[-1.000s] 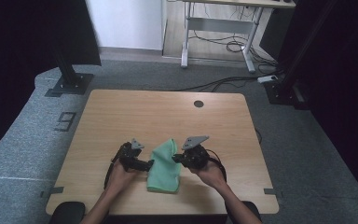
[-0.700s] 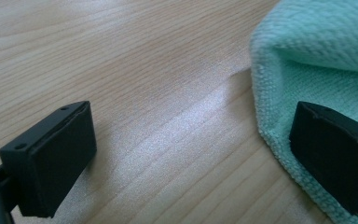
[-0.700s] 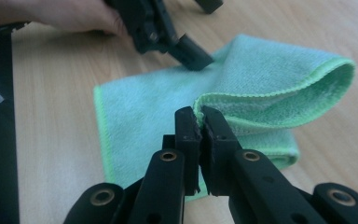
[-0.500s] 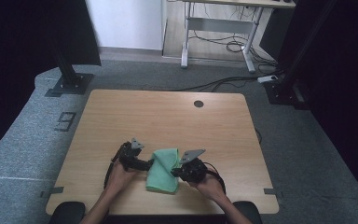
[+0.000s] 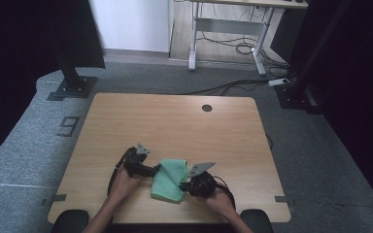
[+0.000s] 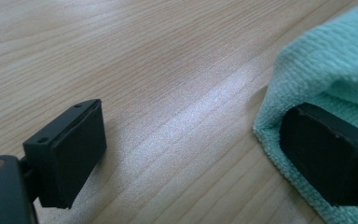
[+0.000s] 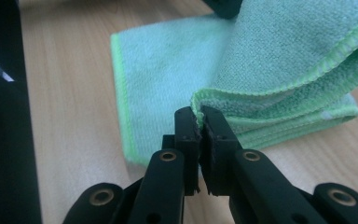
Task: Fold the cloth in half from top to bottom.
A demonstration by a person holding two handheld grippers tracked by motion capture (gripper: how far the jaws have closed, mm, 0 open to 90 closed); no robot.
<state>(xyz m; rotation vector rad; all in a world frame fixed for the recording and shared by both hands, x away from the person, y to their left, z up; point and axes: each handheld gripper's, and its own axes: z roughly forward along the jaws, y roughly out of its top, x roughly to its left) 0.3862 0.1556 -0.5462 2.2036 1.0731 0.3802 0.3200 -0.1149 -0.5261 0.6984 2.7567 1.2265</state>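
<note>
High view: green cloth (image 5: 170, 178) lies between grippers, long axis toward person; right gripper (image 5: 186, 186) clenched on its near-right corner; left gripper (image 5: 156, 169) released, jaws just closing slightly, straddling left edge

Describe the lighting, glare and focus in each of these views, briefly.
High view: dim, dark at both sides, table evenly lit, green cloth small and soft. Left gripper view: a pale sheen streaks the wood between the wide-apart jaws; the near pads are slightly blurred. Right gripper view: the cloth hem at the right gripper is sharp, the far cloth softens.
</note>
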